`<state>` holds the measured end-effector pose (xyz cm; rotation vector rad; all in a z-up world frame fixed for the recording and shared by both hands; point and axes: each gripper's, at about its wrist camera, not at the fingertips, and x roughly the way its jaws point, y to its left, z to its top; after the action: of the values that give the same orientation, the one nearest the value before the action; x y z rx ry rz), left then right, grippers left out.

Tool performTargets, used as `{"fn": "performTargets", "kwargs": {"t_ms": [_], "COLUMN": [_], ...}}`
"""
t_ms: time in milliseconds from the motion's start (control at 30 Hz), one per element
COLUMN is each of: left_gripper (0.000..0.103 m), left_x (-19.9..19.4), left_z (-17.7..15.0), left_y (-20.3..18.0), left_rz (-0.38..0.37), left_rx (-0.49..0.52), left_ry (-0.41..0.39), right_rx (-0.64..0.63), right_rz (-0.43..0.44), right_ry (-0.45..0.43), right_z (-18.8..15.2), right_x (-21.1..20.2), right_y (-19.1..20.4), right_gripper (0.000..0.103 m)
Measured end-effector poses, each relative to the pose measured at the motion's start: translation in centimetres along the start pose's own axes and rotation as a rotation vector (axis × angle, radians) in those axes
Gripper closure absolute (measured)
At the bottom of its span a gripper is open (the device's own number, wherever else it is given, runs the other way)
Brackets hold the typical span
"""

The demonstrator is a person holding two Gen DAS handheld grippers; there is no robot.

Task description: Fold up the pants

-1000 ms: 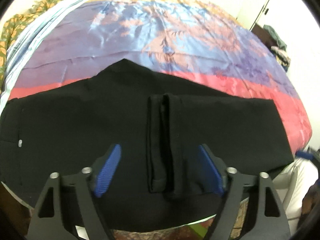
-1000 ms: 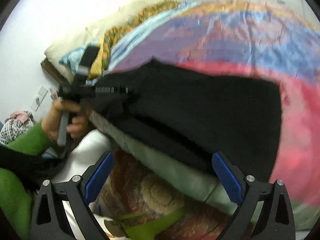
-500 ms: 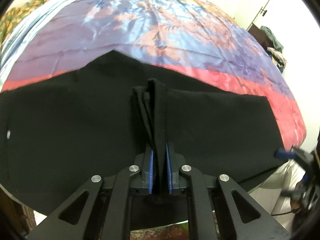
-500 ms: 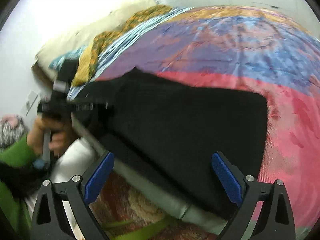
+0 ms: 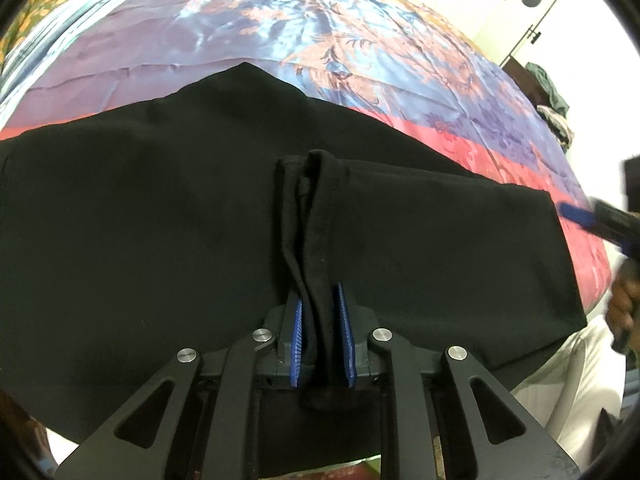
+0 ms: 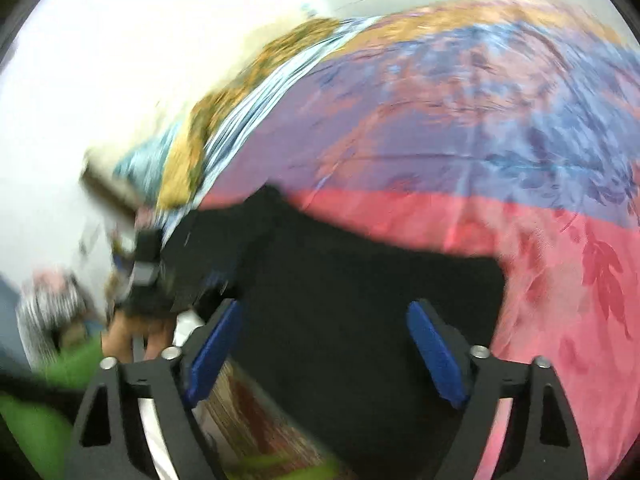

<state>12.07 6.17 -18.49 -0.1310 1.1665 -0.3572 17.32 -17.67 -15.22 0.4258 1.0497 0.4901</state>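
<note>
Black pants [image 5: 160,220] lie spread across the near edge of the bed. My left gripper [image 5: 320,320] pinches a raised fold of them near the bed's edge; its jaws are opening slightly, but the blue pads still press the cloth. In the blurred right wrist view, the pants [image 6: 360,280] end in a straight hem near the red band. My right gripper [image 6: 324,312] hovers over that end, its jaws closing with black cloth between them, and the pads do not press on it. The right gripper [image 5: 580,216] also shows at the far right of the left wrist view.
A blue, purple and red patterned bedspread [image 5: 320,40] covers the bed. Pillows and a yellow-patterned blanket [image 6: 240,92] lie at the head. A white door [image 5: 520,12] and a pile of clothes [image 5: 552,96] stand beyond the bed. A green sleeve [image 6: 36,400] is at the lower left.
My left gripper shut on the bunched fold of the pants and sank a little. My right gripper swept sideways over the leg end, and its jaws narrowed.
</note>
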Motion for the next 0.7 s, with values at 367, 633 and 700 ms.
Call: {"fn": "performTargets", "kwargs": {"t_ms": [367,633,700], "left_gripper": [0.085,0.083,0.083], "left_x": [0.1,0.3,0.3], "left_z": [0.0,0.1,0.1], "left_y": [-0.1,-0.2,-0.3], "left_rz": [0.003,0.006,0.008], "left_rx": [0.01,0.01,0.011], "left_ry": [0.005,0.009,0.01], "right_rx": [-0.232,-0.512,-0.509], "right_rz": [-0.171,-0.284,-0.288], "right_ry": [0.119,0.308,0.251], "right_z": [-5.0,-8.6,-7.9], "right_x": [-1.8,-2.2,-2.7], "right_y": [2.4,5.7,6.6], "right_gripper": [0.09,0.09,0.09]}}
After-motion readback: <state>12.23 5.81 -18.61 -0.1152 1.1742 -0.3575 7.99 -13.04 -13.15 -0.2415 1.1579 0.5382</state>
